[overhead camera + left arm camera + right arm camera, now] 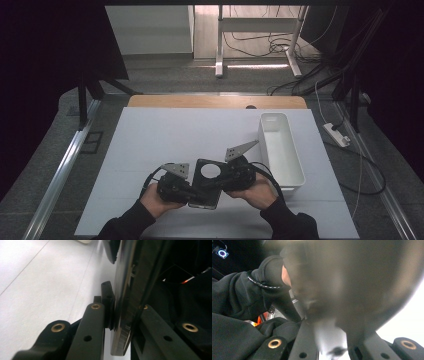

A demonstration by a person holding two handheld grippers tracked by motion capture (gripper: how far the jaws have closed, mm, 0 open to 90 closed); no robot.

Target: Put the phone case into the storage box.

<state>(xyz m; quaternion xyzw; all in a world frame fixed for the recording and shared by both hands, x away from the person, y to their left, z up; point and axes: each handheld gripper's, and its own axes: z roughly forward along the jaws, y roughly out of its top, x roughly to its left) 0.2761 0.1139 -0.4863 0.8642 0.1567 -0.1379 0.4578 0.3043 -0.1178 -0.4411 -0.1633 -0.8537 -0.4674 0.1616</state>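
Observation:
A flat black rectangular plate (206, 189) with a round pale opening sits just above the white tabletop at the front middle, held between both hands. My left gripper (192, 192) grips its left edge, and my right gripper (223, 181) grips its right side. In the left gripper view the plate (125, 290) stands edge-on with both pads of the gripper (122, 312) pressed on it. The right gripper view has the plate (352, 277) as a close grey blur between that gripper's (329, 335) jaws. The person's other sleeve (242, 295) lies behind it.
A white oblong bin (287, 172) stands to the right of the hands, its long side running away from me. The white sheet (165, 135) covers the table, with a wooden edge (215, 101) at the back. A power strip (336, 134) and cables lie on the floor at right.

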